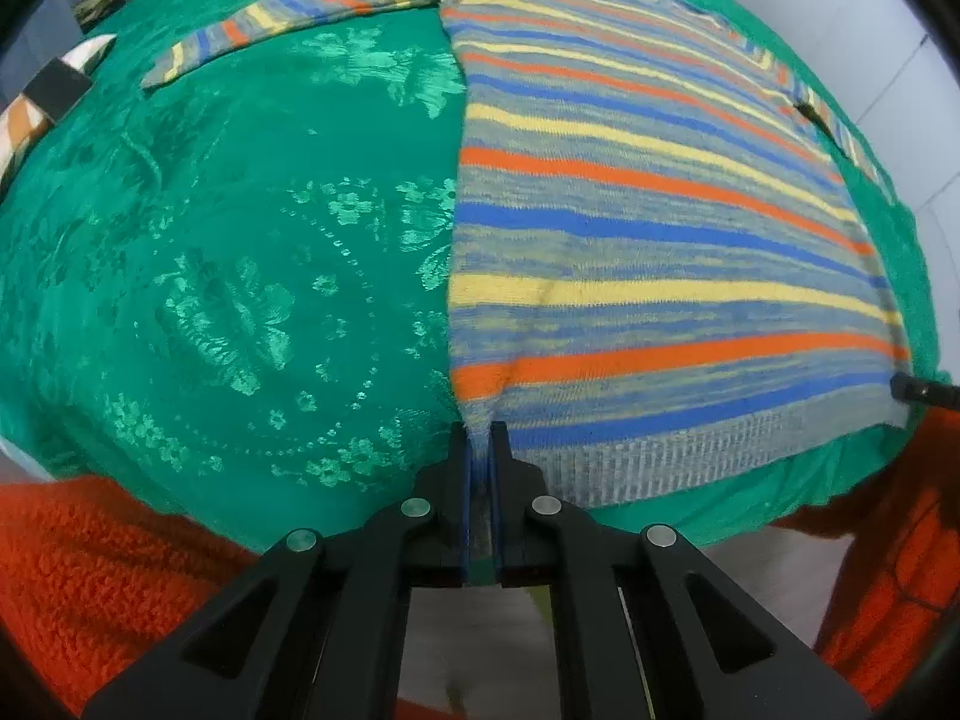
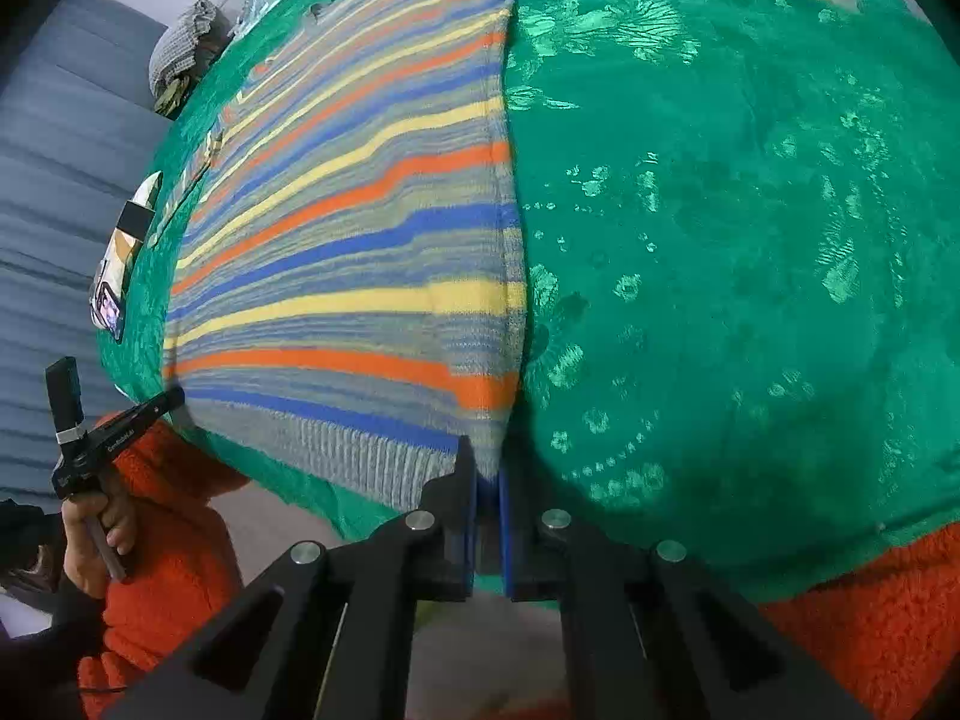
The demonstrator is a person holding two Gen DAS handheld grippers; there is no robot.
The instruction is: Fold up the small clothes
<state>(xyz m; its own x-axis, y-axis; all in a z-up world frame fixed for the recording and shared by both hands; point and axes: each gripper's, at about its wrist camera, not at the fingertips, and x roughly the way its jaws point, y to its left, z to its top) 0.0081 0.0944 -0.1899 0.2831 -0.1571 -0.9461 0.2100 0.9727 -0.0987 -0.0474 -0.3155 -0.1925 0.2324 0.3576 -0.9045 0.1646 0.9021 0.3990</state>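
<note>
A striped knit sweater (image 1: 648, 222) in grey, blue, yellow and orange lies flat on a green floral cloth (image 1: 240, 240), hem towards me and one sleeve (image 1: 288, 18) stretched out to the far left. My left gripper (image 1: 479, 438) is shut on the sweater's near left hem corner. In the right wrist view the same sweater (image 2: 360, 276) fills the left half, and my right gripper (image 2: 487, 468) is shut on its near right hem corner. The left gripper also shows in the right wrist view (image 2: 174, 399) at the hem's other end.
The green cloth (image 2: 750, 240) covers a table whose near edge runs just ahead of both grippers. A phone (image 2: 108, 306) and a patterned box (image 2: 135, 222) lie at the table's left edge. A bundle of grey fabric (image 2: 180, 54) sits at the far corner. The person's orange fleece sleeves (image 1: 102, 570) flank the grippers.
</note>
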